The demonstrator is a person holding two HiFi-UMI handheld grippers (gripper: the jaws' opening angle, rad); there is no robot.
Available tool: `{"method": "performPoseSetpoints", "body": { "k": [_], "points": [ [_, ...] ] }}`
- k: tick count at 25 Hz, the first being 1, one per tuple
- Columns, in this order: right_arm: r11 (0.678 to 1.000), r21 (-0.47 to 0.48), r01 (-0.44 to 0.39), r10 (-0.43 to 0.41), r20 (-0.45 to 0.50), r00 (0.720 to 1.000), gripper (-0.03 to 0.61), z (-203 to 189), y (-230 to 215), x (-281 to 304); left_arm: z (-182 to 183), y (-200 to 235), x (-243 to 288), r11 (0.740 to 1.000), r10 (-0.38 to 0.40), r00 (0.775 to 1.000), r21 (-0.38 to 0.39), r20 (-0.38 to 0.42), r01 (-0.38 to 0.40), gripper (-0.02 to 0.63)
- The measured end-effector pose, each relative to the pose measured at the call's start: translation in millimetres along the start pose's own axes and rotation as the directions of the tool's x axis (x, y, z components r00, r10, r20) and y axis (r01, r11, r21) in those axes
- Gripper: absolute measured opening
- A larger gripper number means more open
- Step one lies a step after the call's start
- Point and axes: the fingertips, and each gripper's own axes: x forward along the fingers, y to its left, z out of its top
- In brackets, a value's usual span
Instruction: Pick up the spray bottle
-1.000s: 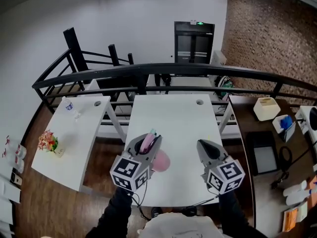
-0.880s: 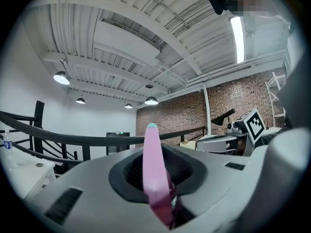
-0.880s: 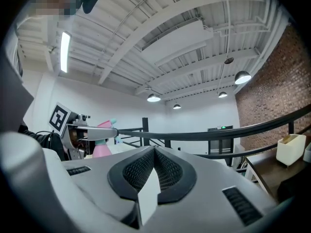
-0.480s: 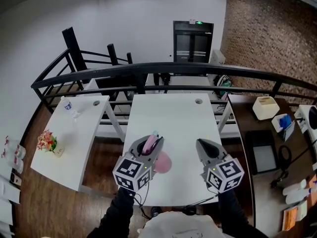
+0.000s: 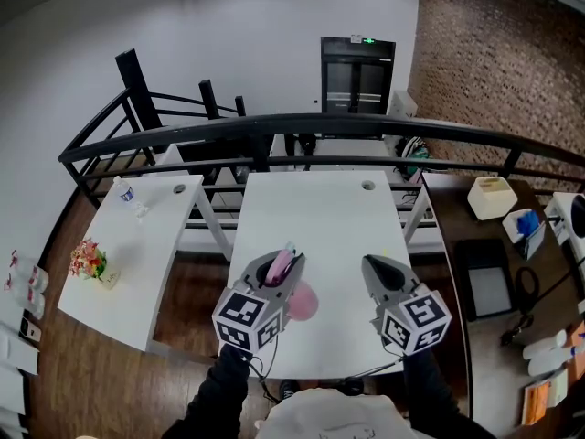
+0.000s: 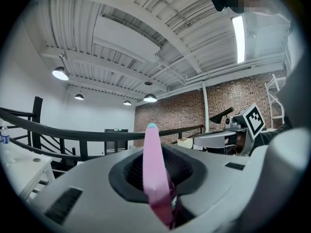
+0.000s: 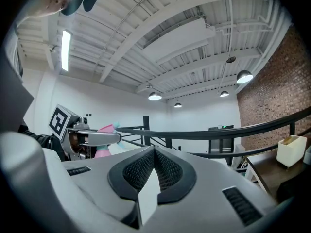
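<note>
We grip the pink spray bottle in our left hand-held gripper over the desk's near edge; our right hand-held gripper is clenched, empty.

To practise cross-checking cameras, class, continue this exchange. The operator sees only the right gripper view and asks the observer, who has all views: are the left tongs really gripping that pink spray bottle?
Observer: Yes. The left gripper view shows the left gripper with its tongs clamped on the spray bottle, on its thin pink top, which ends in a pale blue tip.
Operator: Where is the bottle's body?
Observer: In the head view the round pink body shows beside that gripper, over the white table. I cannot tell if it is off the tabletop.
Operator: And my side?
Observer: The head view puts the right gripper over the same table, apart from the bottle.
</note>
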Motion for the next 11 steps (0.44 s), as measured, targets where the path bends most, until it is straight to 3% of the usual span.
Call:
{"method": "performPoseSetpoints", "body": {
  "k": [11],
  "points": [
    [1.000, -0.003, 0.003, -0.003, -0.005, 1.000, -0.021, -1.7, 1.1, -2.8, -4.4, -4.0, -0.4, 1.000, -0.004, 1.000, -0.001, -0.009, 0.004, 0.084]
  ]
}}
